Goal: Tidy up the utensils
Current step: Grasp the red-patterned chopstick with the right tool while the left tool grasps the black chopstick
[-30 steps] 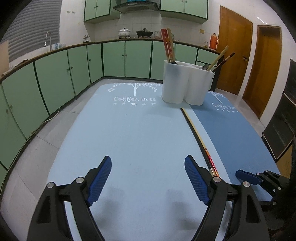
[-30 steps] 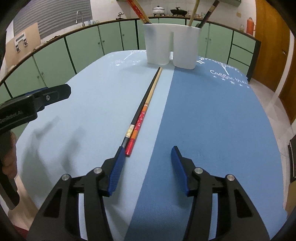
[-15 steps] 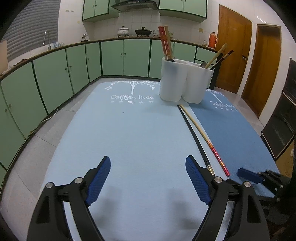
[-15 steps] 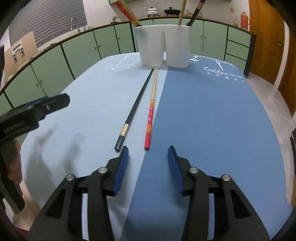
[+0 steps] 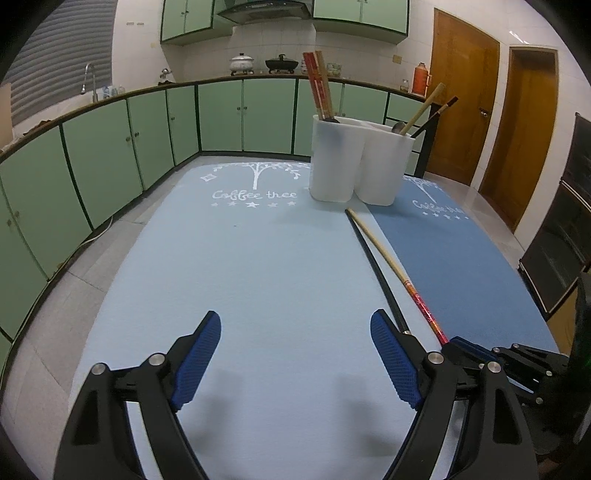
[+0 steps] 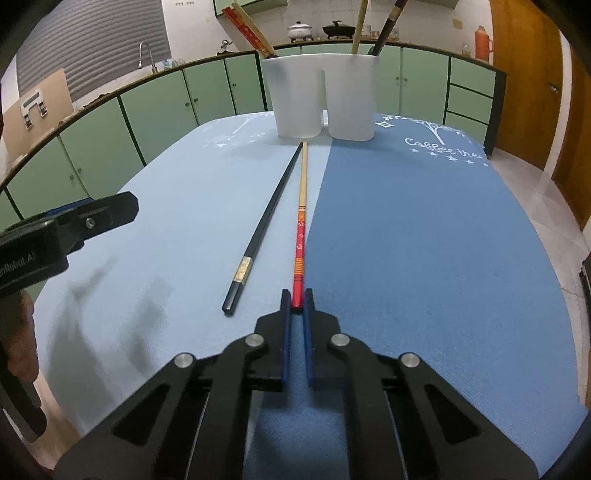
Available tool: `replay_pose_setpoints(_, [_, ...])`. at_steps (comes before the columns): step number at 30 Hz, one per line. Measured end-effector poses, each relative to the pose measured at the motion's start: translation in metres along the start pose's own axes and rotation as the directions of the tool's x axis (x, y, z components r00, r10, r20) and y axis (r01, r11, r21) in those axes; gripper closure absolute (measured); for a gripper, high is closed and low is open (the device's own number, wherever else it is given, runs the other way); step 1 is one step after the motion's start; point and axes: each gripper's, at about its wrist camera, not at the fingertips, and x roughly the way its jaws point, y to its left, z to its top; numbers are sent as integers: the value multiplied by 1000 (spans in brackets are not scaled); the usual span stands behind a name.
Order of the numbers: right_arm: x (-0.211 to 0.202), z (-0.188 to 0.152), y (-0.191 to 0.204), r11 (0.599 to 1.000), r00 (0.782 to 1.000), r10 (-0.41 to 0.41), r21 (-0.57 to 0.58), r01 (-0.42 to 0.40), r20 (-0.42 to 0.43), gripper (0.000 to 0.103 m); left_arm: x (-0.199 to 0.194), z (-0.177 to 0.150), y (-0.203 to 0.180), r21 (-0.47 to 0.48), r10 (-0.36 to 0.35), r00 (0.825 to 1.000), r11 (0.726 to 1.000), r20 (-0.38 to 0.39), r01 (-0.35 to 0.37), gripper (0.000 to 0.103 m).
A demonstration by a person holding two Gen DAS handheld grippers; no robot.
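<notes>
Setting: home kitchen | green base cabinets (image 5: 221, 114) along curved counter | wall cupboards and range hood (image 5: 264, 6) | pots (image 5: 242, 62) on stove | sink tap (image 5: 88, 75) | wooden doors (image 5: 463, 92) | tiled walls | utensil holder (image 5: 354, 162) on table mat (image 5: 258, 258)

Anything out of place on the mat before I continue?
Two mismatched chopsticks lie loose on the mat rather than in the white holder: a black chopstick and a red-handled chopstick, splayed apart at the near ends. The right gripper is shut on the red one's end. Nothing spilled or damaged.
</notes>
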Motion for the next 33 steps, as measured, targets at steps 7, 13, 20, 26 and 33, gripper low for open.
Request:
replay_pose_setpoints(7, [-9,0,-17,999,1000,-19,44,18,3,98,4,-2,-10,8,-12,1000,1000,-13,12,21])
replay_pose_setpoints(13, [-24,-2,-46,990,996,-85,111,83,11,98,14,-9,-27,4,-37,998,999,-43,37,24])
replay_pose_setpoints(20, [-31,-2,-66,984,994,-105,146,103,10,98,30,-19,-55,-9,-82,990,997,-113,82,39])
replay_pose_setpoints(26, [-32,4,-71,982,995,-98,165,93,22,98,40,-23,-70,-6,-75,987,997,-143,75,50])
replay_pose_setpoints(33, [-34,9,-68,983,996,-81,170,73,41,98,38,-28,-82,3,-41,990,999,-135,41,57])
